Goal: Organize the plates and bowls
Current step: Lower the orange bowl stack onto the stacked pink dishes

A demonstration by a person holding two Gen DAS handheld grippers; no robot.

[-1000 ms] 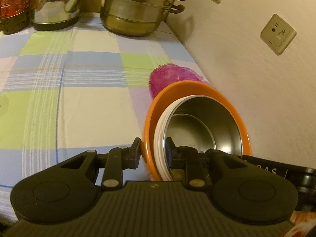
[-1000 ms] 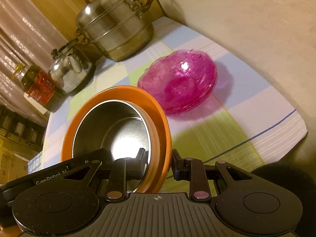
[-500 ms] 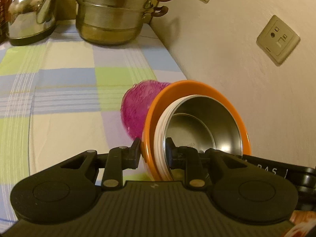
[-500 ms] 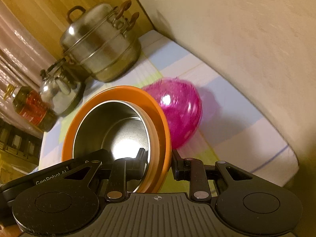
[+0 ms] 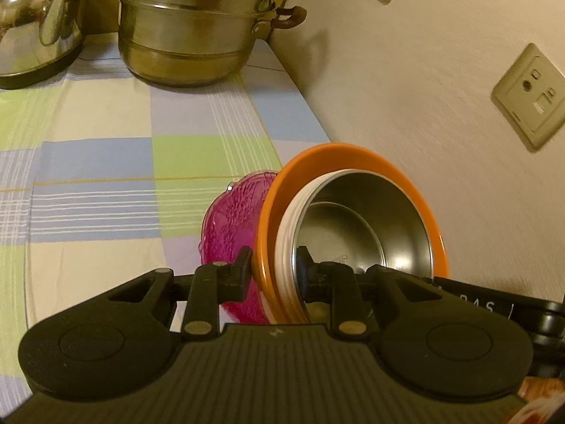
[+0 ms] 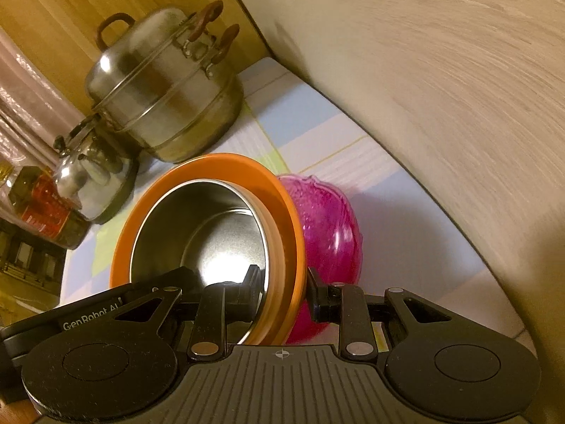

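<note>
A nested stack fills both views: an orange bowl (image 5: 339, 157) outermost, a white bowl (image 5: 286, 247) inside it, a steel bowl (image 5: 356, 226) innermost. My left gripper (image 5: 273, 268) is shut on the stack's rim from one side. From the opposite side my right gripper (image 6: 284, 282) is shut on the same rim, with the orange bowl (image 6: 197, 173) and steel bowl (image 6: 219, 233) between its pads. The pink glass bowl (image 6: 328, 226) sits on the checked tablecloth (image 5: 106, 162) close behind the stack, partly hidden by it, its edge showing in the left wrist view (image 5: 226, 226).
A steel steamer pot (image 5: 197, 31) and a kettle (image 5: 35, 21) stand at the back of the table; a dark bottle (image 6: 42, 208) is left of them. The wall (image 5: 423, 106) with sockets (image 5: 529, 95) runs close along the right side.
Both grippers carried the stack toward the pink bowl and the back of the table. The pink bowl now lies close behind the stack and is more hidden; the pot looks nearer.
</note>
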